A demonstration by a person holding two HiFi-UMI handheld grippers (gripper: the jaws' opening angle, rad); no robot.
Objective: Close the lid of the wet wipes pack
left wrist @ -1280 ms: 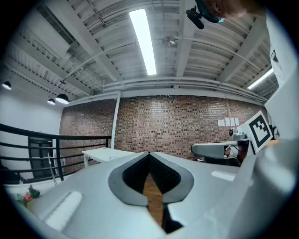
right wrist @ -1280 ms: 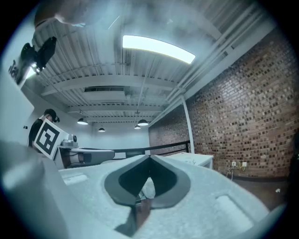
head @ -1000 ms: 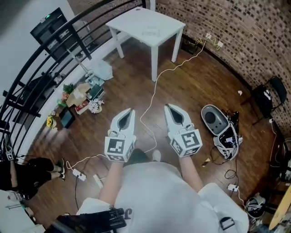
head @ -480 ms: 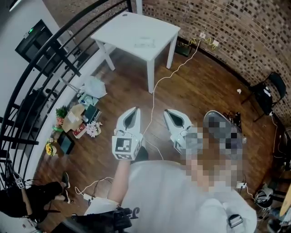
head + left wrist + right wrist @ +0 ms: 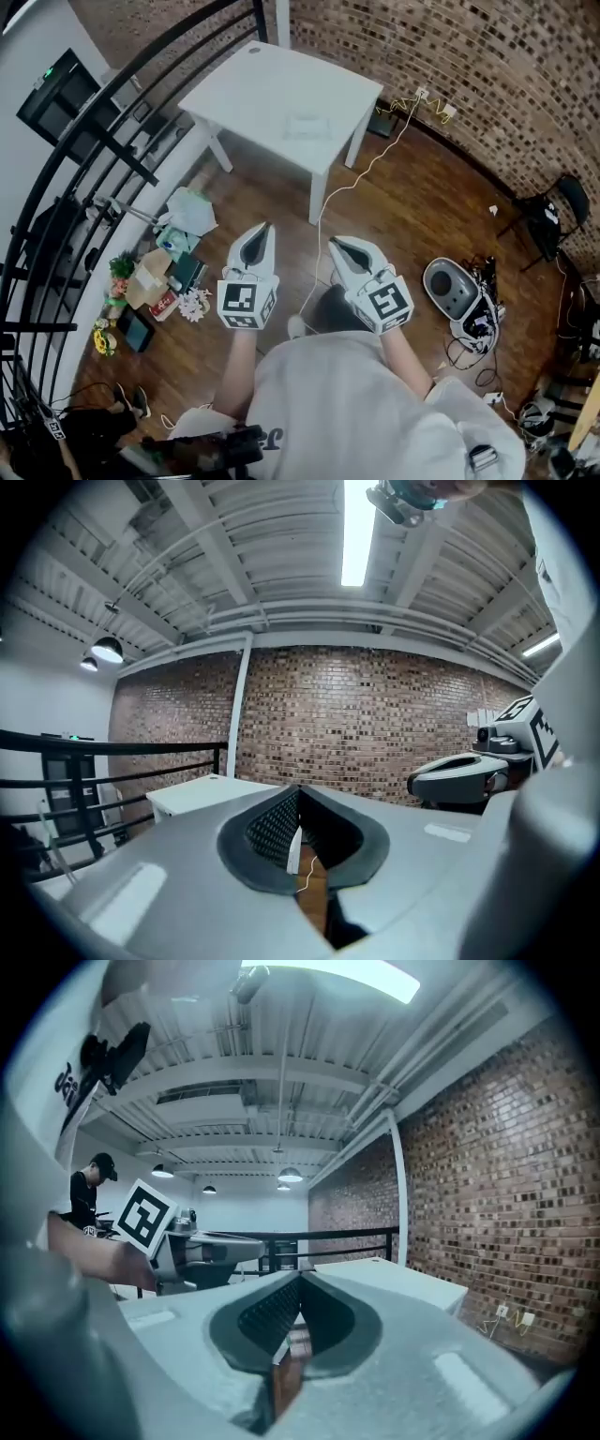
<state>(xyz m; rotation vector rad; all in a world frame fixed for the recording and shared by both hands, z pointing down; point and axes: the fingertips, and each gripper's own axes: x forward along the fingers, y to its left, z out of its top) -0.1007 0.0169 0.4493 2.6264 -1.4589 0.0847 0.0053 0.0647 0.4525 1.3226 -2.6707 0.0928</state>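
Ahead, wet wipes pack (image 5: 307, 127) on white table (image 5: 246, 86).

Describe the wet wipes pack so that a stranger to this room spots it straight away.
Find the brick wall; in front of it, beside the black railing, stands a white square table. The wet wipes pack lies flat on its top, near the edge facing the person. It is a pale rectangle, barely darker than the tabletop, while the colourful clutter lies on the floor.
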